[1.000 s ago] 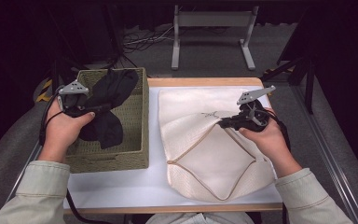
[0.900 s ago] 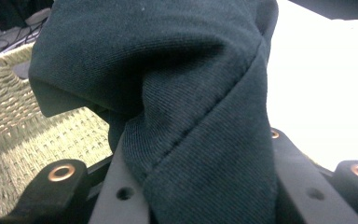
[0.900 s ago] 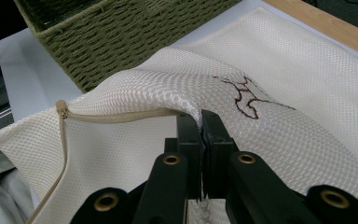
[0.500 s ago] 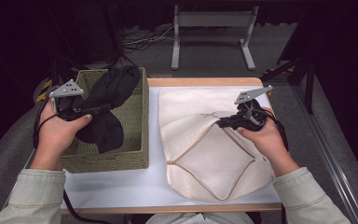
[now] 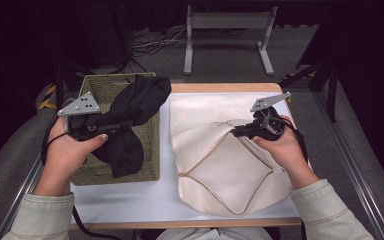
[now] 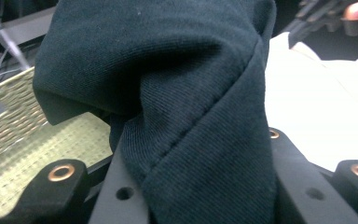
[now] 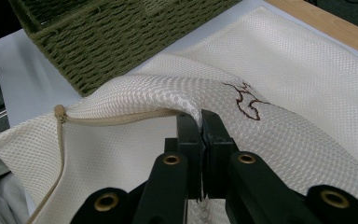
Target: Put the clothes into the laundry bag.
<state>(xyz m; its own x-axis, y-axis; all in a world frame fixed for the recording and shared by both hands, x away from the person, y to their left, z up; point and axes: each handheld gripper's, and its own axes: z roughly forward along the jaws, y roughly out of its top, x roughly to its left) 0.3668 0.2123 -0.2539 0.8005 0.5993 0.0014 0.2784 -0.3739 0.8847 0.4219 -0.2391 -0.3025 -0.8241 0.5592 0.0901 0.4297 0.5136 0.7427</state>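
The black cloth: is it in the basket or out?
Partly out: the left gripper lifts the black cloth over the basket rim.

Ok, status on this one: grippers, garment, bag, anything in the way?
Left hand-held gripper shut on black garment, lifted over wicker basket. Right hand-held gripper pinching cream mesh bag at its rim. Nothing between basket and bag.

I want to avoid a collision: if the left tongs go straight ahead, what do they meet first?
Probably the white mesh bag: the left tongs, shut on the black cloth, point toward it, though depth is unclear.
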